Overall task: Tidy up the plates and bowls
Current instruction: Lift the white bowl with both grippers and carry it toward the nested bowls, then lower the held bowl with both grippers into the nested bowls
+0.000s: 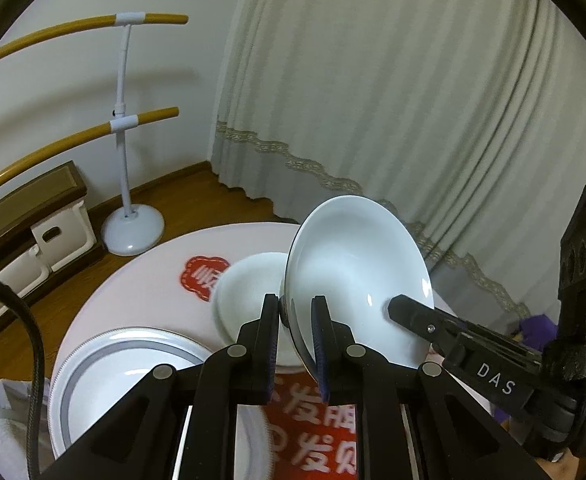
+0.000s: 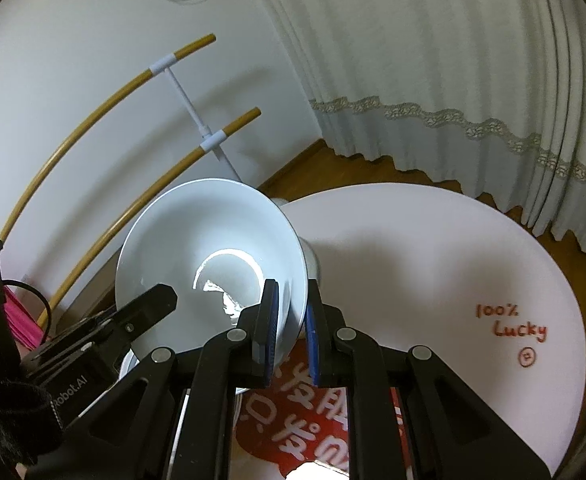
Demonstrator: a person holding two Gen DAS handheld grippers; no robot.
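A white bowl [image 1: 357, 280] hangs tilted above the counter [image 1: 141, 280], its rim pinched by both the left tool [image 1: 296, 344] and the right tool [image 2: 291, 336]. Another bowl [image 1: 249, 280] sits mid-counter and a rimmed plate [image 1: 125, 364] at the near left edge; sorting looks unfinished.

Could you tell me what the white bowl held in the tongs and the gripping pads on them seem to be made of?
White bowl: likely glazed ceramic or porcelain; its smooth surface shows sharp, bright glints, though glossy melamine cannot be ruled out. Pads of the right tongs: probably rubber or soft plastic; they are blue, matte and ribbed, set against hard black plastic-looking fingers.
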